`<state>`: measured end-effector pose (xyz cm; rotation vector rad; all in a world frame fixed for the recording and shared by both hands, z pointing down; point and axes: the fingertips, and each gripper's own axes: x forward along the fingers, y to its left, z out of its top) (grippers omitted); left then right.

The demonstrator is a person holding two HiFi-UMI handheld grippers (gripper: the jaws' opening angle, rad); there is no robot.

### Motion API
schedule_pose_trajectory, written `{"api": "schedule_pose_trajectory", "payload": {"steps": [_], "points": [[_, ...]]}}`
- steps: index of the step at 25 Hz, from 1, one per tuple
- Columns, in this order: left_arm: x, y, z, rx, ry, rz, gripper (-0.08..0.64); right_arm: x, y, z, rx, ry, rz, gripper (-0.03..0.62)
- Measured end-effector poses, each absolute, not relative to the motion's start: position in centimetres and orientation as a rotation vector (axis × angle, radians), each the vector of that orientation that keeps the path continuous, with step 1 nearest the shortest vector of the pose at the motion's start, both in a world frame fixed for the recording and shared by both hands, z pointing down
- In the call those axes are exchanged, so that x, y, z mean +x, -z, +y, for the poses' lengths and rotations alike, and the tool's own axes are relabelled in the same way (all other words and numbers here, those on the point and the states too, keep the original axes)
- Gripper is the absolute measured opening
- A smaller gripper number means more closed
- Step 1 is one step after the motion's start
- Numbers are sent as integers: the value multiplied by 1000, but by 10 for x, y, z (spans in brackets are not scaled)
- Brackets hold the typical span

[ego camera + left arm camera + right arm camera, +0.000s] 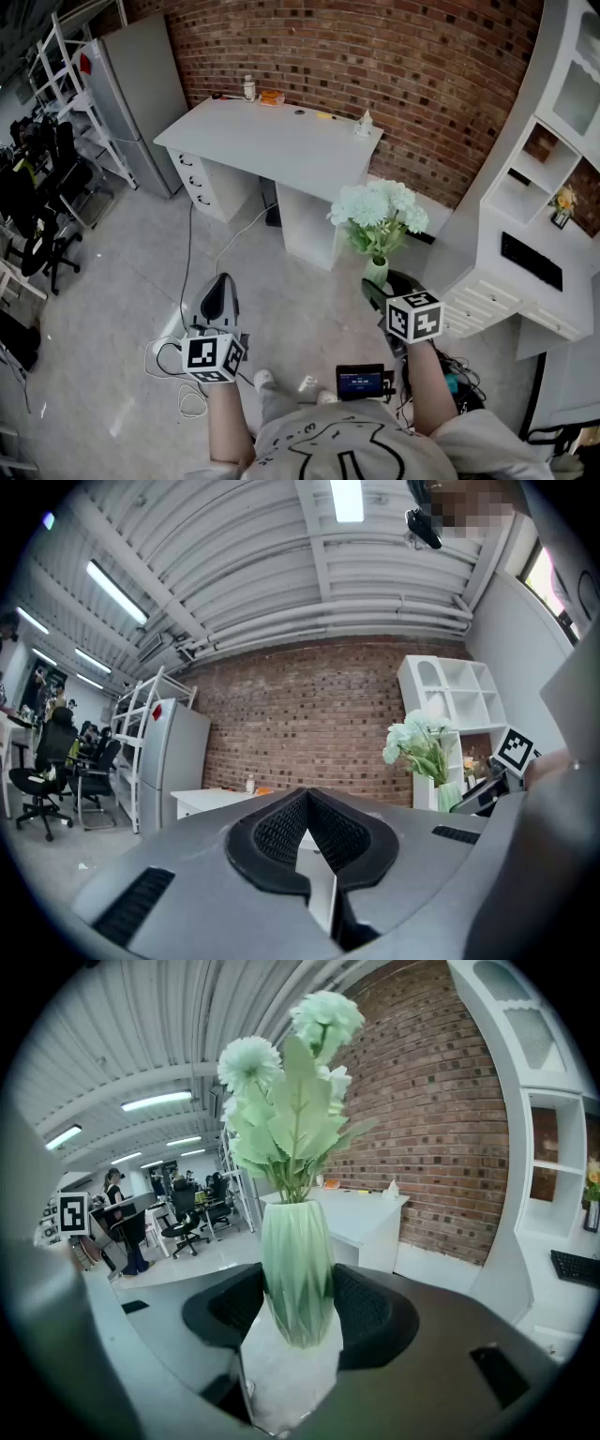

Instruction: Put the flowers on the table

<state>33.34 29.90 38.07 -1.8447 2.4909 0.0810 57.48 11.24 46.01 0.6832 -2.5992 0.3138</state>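
Brick-walled room, white bench (pixel 281 141) ahead and left, well apart. Right gripper (pixel 377 286): fingers clamped on upright vase (pixel 298 1269) of flowers (pixel 380 211), nearer arm. Left gripper (pixel 307 803): fingers together, empty.

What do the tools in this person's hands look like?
The left hand-held gripper and right hand-held gripper are smooth grey shells with black ribbed pads. A white cube with black square markers sits at each one's rear. The person wears a light T-shirt with a dark line drawing.
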Motion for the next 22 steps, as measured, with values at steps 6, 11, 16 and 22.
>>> {"api": "schedule_pose_trajectory", "payload": {"steps": [6, 11, 16, 22], "points": [[353, -381, 321, -1813, -82, 2517, 11, 601, -447, 128, 698, -308, -2614, 233], [357, -380, 329, -1776, -85, 2529, 12, 606, -443, 132, 687, -266, -2624, 233], [351, -381, 320, -1792, -73, 2509, 11, 603, -440, 128, 712, -271, -2637, 233], [317, -377, 300, -1811, -77, 2479, 12, 574, -434, 115, 748, -255, -2639, 233]]}}
